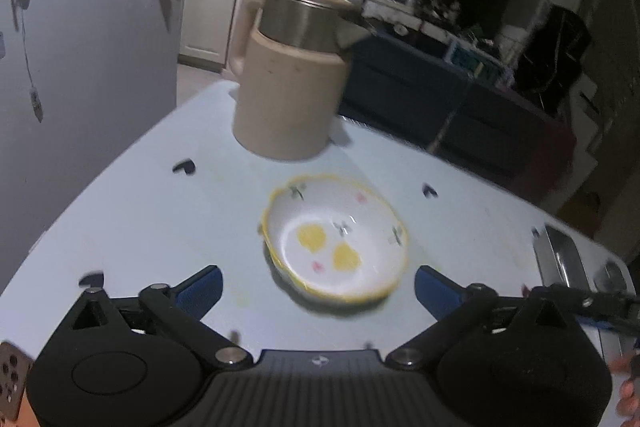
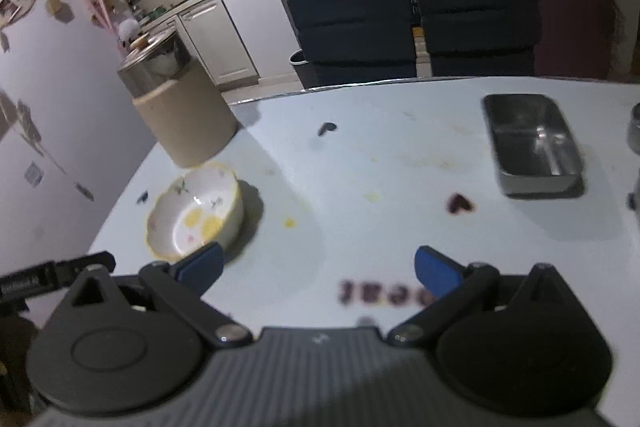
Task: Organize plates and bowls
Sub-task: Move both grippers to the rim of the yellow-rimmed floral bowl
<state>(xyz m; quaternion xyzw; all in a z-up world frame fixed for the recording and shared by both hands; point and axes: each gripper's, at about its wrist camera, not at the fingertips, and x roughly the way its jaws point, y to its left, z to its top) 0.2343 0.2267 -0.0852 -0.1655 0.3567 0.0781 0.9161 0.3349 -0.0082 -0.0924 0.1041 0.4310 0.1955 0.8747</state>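
- Blue-padded black left gripper (image 1: 318, 285) fills the bottom of the left wrist view, its jaws spread wide with nothing pinched; the bowl sits on the table just beyond and between the two fingers, untouched.
- One white scalloped ceramic bowl with a yellow rim and two yellow blobs painted inside (image 1: 335, 238) stands upright on the pale blue table (image 1: 120, 227), near its left edge.
- One beige jug with a steel collar and a beige knobbed lid (image 1: 290, 75) stands just behind the bowl, apart from it.
- Matching black right gripper (image 2: 318, 267) is likewise spread wide and empty, held over bare tabletop; the bowl shows beside its left finger.
- One rectangular steel tray (image 2: 534, 143), empty, lies well apart from the bowl, toward the table's far right.
- Small dark heart-shaped marks dot the tabletop: three in the left wrist view, one of them (image 1: 184, 167).
- Two dark blue chairs (image 2: 352, 27) stand beyond the table's far edge.
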